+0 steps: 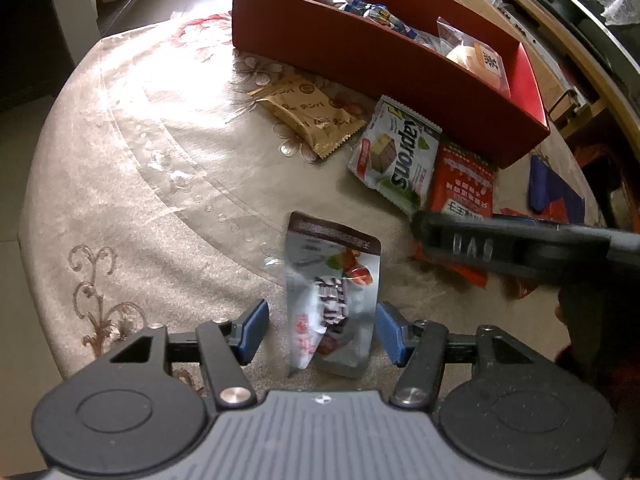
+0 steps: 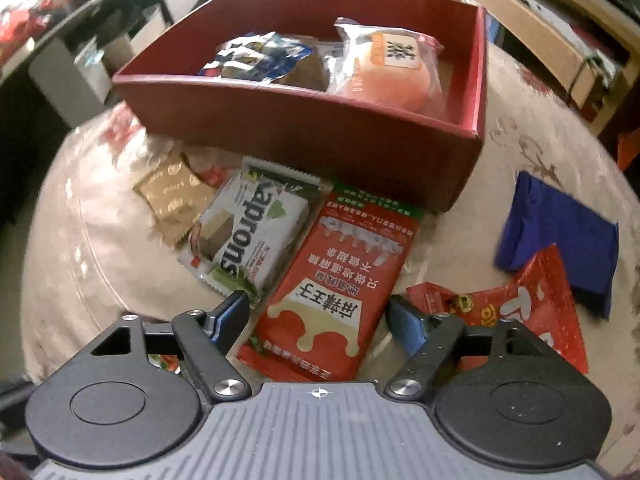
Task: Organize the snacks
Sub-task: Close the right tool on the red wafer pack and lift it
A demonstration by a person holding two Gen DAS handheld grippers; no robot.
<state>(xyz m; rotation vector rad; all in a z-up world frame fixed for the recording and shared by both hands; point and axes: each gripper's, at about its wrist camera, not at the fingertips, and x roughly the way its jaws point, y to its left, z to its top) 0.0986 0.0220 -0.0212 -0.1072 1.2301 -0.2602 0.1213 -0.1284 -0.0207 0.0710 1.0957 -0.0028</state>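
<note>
Gold-brown foil packet (image 1: 310, 114) lying flat toward the table's (image 1: 120, 200) far edge, just before the red box's (image 1: 372, 64) near wall; light, crinkly, likely best taken by a sealed end.
Green-and-white wafer pack (image 2: 248, 236) resting beside it, touching the red sachet (image 2: 340, 288); stiffer, blockier, probably easy to pinch across its width.
Silver pouch (image 1: 332, 296) standing tilted between the left gripper's (image 1: 322, 330) blue pads, jaws spread, pads not visibly pressing; slick film, soft fill, likely to slide unless squeezed mid-body.
Red sachet lying flat between the right gripper's (image 2: 318, 320) pads, jaws spread wide, nothing pinched; thin, floppy, best lifted by a long edge.
Red crinkle bag (image 2: 532, 300) and blue wrapper (image 2: 560, 240) sitting toward the table's right edge.
Red box already holding a blue-white packet (image 2: 260, 58) and a wrapped bun (image 2: 388, 68).
</note>
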